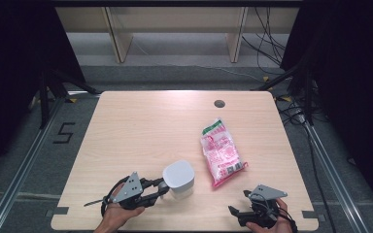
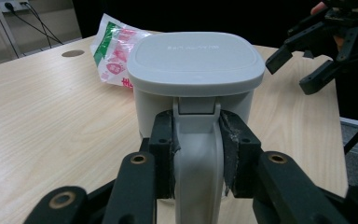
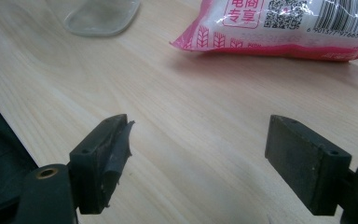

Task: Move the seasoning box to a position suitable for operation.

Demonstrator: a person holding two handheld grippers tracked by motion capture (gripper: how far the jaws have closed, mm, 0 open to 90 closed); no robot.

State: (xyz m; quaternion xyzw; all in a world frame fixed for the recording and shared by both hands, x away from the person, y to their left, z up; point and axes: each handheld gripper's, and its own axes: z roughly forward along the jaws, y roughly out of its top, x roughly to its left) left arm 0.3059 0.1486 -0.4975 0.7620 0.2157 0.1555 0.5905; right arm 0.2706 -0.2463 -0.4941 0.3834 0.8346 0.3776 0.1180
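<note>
Left tool [image 1: 161,188]: clamped on the handle [image 2: 198,154] of a white lidded container [image 1: 179,178]; both pads [image 2: 164,156] pressed flat against the handle's sides in the left gripper view. Container upright on the tabletop [image 1: 141,131], directly ahead of the left tool, base down. Lid [image 2: 196,57] seated flat and closed on top, grey-white, rounded-square outline. Contents hidden by the lid and the opaque wall; cannot tell what is inside, if anything.

Right tool [image 1: 237,213]: jaws spread wide, nothing between them, bare tabletop showing through the gap in the right gripper view. Held near the tabletop's near edge, well apart from the container.

Pink-and-white sealed bag [image 1: 221,152]: flat on the tabletop, ahead of the right tool and beyond the container as seen from the left tool, near the container but not touching. Green band at its far end, barcode and QR print at the end nearest the right tool [image 3: 284,21]. Bag closed; contents not visible through the printed film.

Translucent base of the container [image 3: 100,16] visible ahead and to the left of the right tool's jaws.
</note>
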